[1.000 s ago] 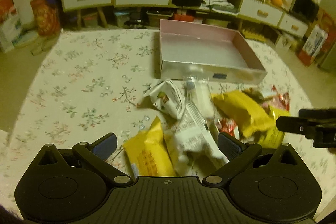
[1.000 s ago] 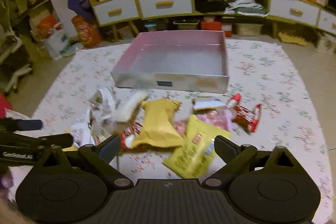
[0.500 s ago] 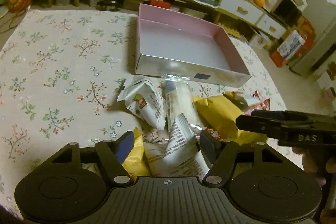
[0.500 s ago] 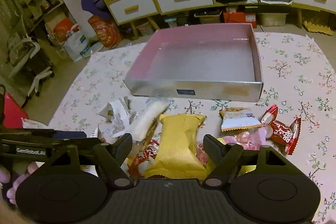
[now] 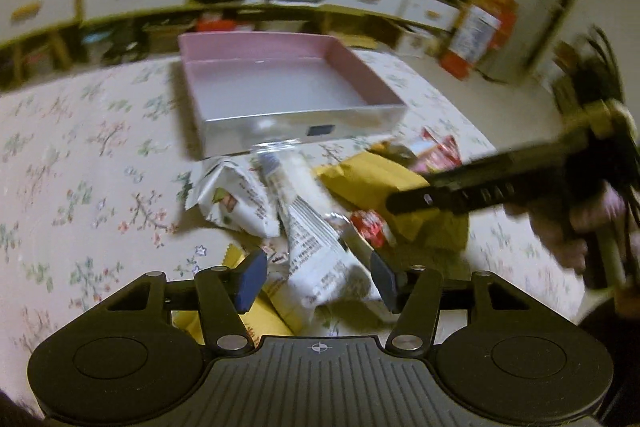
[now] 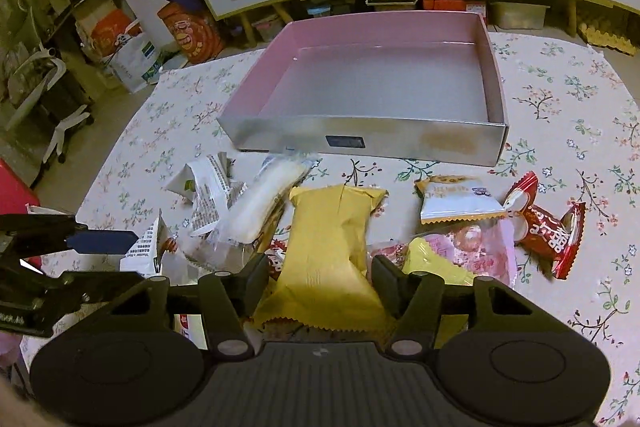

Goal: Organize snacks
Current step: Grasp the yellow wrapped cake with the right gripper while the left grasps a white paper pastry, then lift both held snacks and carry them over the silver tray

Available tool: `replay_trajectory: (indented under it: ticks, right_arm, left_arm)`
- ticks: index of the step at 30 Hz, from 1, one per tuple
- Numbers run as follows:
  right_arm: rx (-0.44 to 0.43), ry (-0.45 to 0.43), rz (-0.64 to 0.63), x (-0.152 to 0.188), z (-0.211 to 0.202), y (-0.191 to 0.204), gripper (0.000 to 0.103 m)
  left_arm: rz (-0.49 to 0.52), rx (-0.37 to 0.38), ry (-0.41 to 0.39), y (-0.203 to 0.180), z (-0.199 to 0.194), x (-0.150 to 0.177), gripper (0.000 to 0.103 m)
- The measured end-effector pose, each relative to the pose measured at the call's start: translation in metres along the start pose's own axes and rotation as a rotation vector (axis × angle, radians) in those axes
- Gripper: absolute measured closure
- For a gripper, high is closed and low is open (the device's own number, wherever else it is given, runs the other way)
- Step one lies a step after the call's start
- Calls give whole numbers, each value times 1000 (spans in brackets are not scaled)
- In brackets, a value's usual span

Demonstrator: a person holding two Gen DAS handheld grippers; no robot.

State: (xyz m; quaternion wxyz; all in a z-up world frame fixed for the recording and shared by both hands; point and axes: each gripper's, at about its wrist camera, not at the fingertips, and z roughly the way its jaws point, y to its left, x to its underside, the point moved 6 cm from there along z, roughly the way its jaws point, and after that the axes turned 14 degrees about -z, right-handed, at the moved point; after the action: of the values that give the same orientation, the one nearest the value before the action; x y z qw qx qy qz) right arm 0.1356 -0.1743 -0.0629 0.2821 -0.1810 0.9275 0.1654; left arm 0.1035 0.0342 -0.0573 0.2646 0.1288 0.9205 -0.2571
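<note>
The right gripper [image 6: 320,275] straddles the tall yellow foil snack pouch [image 6: 326,247], fingers spread at its sides and not yet pinching. To do this well, close squarely on the pouch's middle, clear of the small red wrapper [image 6: 276,259] at the left finger, then lift it over the near wall into the shallow pink-lined silver box [image 6: 360,143] just beyond. The left gripper [image 5: 316,281] is likewise spread around a white printed wrapper [image 5: 316,251]; blur makes contact uncertain. Only the right view shows the white-and-orange packet [image 6: 456,199] and red twisted packs [image 6: 548,227] clearly.
</note>
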Motion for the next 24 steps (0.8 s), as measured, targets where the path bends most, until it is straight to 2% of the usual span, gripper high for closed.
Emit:
replay_trajectory:
  ticks: [4, 15, 20, 24]
  right_arm:
    - [4, 2, 1, -1, 1, 0, 78]
    - [35, 14, -4, -2, 11, 1, 82]
    - [35, 7, -2, -3, 14, 1, 81]
    - [17, 10, 15, -2, 16, 1, 79]
  left_arm:
    - [109, 10, 11, -4, -2, 8, 47]
    - [316, 31, 40, -15, 3, 22, 43]
    - [390, 28, 67, -19, 7, 32, 33]
    - [460, 1, 87, -26, 14, 41, 31]
